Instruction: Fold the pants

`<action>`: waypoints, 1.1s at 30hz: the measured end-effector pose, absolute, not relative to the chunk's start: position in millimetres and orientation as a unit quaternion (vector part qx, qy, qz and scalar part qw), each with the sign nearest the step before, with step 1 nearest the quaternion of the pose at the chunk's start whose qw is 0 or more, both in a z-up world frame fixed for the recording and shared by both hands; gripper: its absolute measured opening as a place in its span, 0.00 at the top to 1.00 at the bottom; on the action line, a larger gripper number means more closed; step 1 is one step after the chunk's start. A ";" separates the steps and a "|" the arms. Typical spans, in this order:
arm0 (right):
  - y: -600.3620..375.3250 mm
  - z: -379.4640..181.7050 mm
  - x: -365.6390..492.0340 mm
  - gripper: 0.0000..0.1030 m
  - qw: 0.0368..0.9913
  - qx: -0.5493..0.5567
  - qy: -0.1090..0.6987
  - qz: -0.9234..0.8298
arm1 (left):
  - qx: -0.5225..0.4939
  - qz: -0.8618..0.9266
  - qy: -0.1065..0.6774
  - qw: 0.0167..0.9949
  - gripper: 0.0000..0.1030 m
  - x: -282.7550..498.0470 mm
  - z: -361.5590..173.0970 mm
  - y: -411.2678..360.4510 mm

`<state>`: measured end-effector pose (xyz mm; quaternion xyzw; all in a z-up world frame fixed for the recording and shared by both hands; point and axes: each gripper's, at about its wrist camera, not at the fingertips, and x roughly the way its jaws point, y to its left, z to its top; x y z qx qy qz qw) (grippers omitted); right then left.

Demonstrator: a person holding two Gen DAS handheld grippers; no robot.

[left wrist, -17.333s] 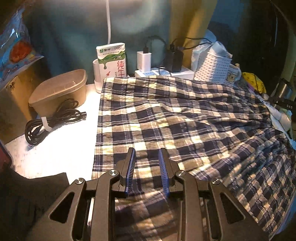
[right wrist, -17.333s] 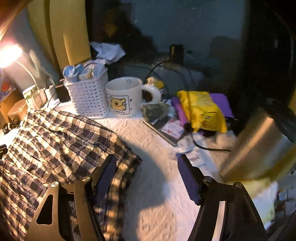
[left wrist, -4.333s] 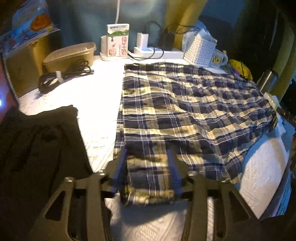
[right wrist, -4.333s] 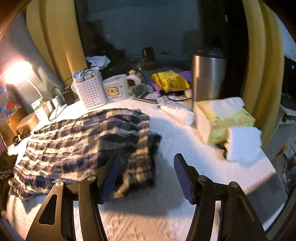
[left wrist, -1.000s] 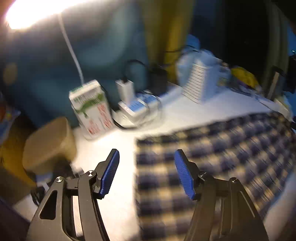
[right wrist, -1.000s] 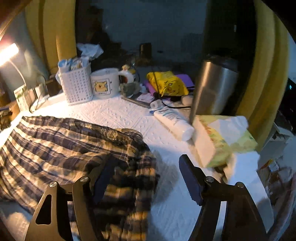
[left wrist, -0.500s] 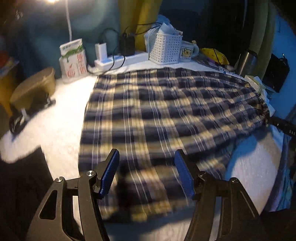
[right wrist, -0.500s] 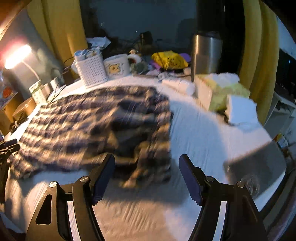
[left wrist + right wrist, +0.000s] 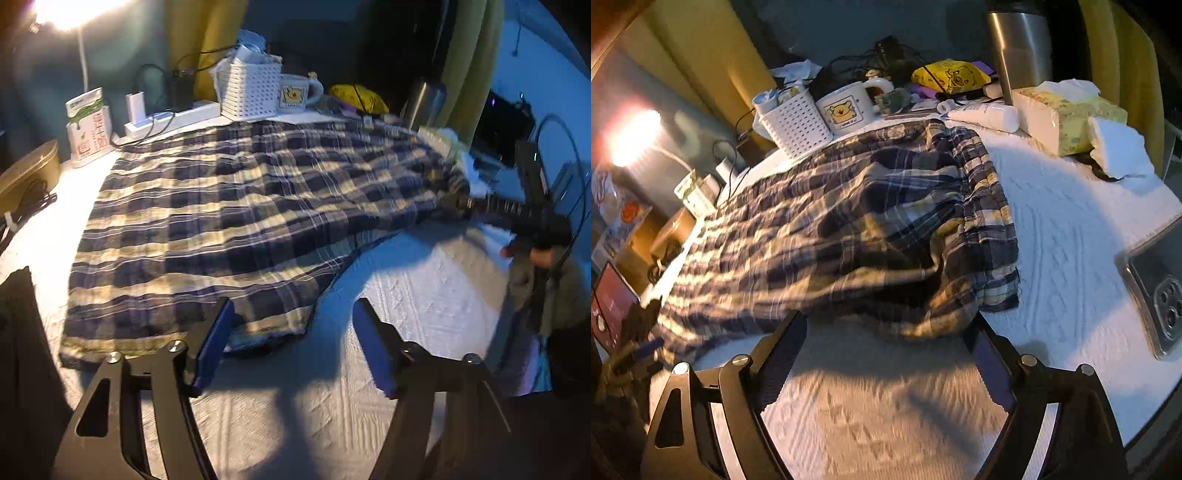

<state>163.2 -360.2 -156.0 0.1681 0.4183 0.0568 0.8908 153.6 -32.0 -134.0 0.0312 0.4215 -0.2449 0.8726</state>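
Your navy-and-cream plaid cotton pants (image 9: 236,206) lay spread flat across the white textured table cover (image 9: 424,280), with the gathered waistband toward your right side. Your left gripper (image 9: 291,343) hovered at the near hem corner, its jaws having just been opening; the hem corner lay between them, the pads not pressing it. Your right gripper (image 9: 890,354) stood just short of the waistband edge, jaws spread wide after opening further, nothing clamped.
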 end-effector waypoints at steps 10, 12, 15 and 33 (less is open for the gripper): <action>-375.0 -158.8 195.5 0.15 0.896 0.212 0.387 0.055 | 0.066 -0.195 0.440 0.874 0.46 159.1 -154.9 -40.9; -377.4 -159.1 201.5 0.15 0.896 0.222 0.381 0.049 | 0.071 -0.191 0.443 0.873 0.46 156.7 -154.8 -42.6; -383.6 -160.2 210.6 0.32 0.897 0.230 0.375 0.039 | 0.065 -0.185 0.447 0.873 0.46 154.2 -154.5 -43.0; -446.6 -142.6 281.1 0.86 0.908 0.243 0.340 0.037 | 0.019 -0.158 0.451 0.878 0.45 177.8 -119.0 -35.5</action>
